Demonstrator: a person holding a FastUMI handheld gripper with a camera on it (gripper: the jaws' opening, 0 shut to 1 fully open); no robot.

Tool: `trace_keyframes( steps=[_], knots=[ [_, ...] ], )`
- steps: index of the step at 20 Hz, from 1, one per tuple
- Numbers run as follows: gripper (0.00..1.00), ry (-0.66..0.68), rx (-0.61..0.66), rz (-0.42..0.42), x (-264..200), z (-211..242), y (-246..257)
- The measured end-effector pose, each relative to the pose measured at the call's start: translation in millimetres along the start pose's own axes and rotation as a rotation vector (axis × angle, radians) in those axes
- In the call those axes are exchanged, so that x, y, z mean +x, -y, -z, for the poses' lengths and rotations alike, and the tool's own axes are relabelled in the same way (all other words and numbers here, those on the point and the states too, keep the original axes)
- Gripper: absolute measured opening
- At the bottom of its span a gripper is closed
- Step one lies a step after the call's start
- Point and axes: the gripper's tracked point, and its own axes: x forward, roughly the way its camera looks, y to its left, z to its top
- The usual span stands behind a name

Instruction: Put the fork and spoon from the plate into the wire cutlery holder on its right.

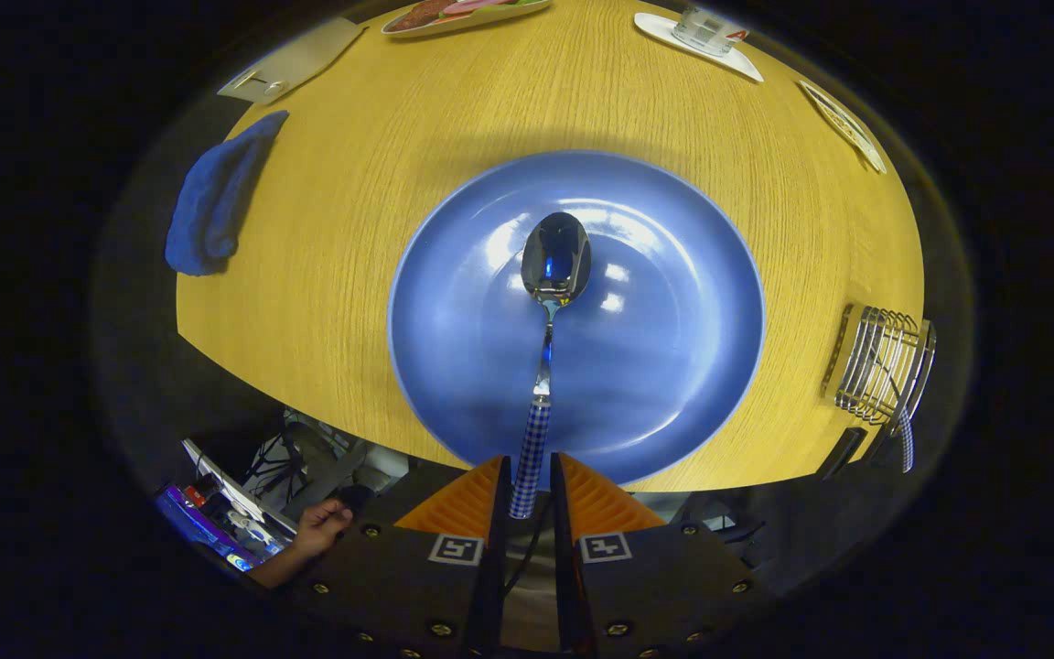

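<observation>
Probably dining booth; wooden table point(353, 183), plates point(454, 302)

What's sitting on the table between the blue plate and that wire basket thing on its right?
Nothing: in the gripper view only bare wooden table separates the blue plate from the wire cutlery holder. The gripper holds the spoon by its checked handle.

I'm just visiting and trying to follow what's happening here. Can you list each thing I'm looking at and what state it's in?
Gripper: jaws closed on the spoon's handle.
Shiny metal spoon with blue-checked handle: held, bowl over the plate.
Round blue plate: on the table, nothing else on it.
Wire cutlery holder: right of the plate, a checked handle poking out.
Blue cloth: crumpled at the table's edge.
Round wooden table: carrying everything.
</observation>
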Motion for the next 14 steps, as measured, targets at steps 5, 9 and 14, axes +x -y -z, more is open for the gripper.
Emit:
trace_keyframes(
  steps=[5, 9, 14],
  knots=[
    [0.24, -0.025, 0.006, 0.007, 14.2, -1.9, 3.1],
    [0.24, -0.038, 0.008, 0.013, 22.3, -3.7, 4.7],
    [0.24, -0.058, -0.015, 0.033, 25.5, -3.9, 8.4]
  ],
)
